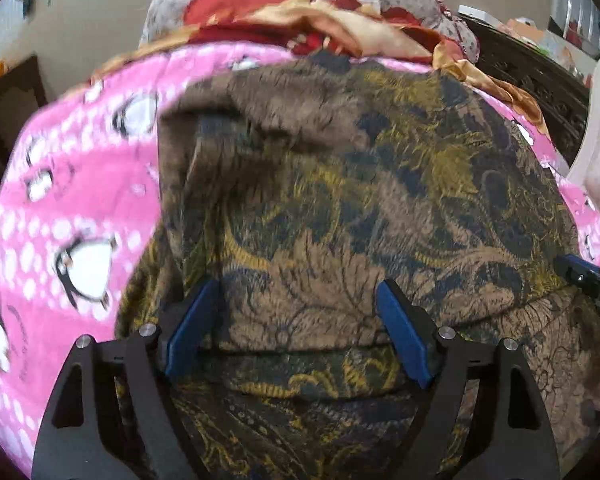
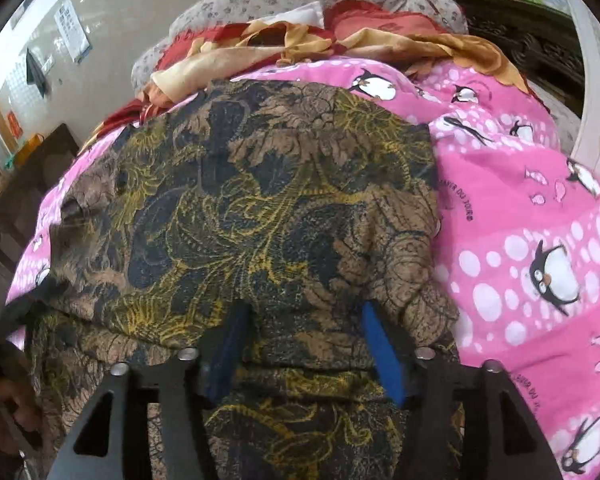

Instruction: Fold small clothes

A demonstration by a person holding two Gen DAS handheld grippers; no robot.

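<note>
1. We see one brown, black and gold floral-print cloth garment [image 1: 340,200] lying folded on one pink penguin-print blanket [image 1: 72,184].
2. Our two grippers, left gripper [image 1: 298,304] and right gripper [image 2: 302,320], hover over it, blue fingers [image 1: 192,328] parted, gripping nothing.

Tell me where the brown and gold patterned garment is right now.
The brown and gold patterned garment lies folded on the pink penguin blanket, directly ahead of both grippers in both wrist views, with red and orange cloths piled behind it.
</note>
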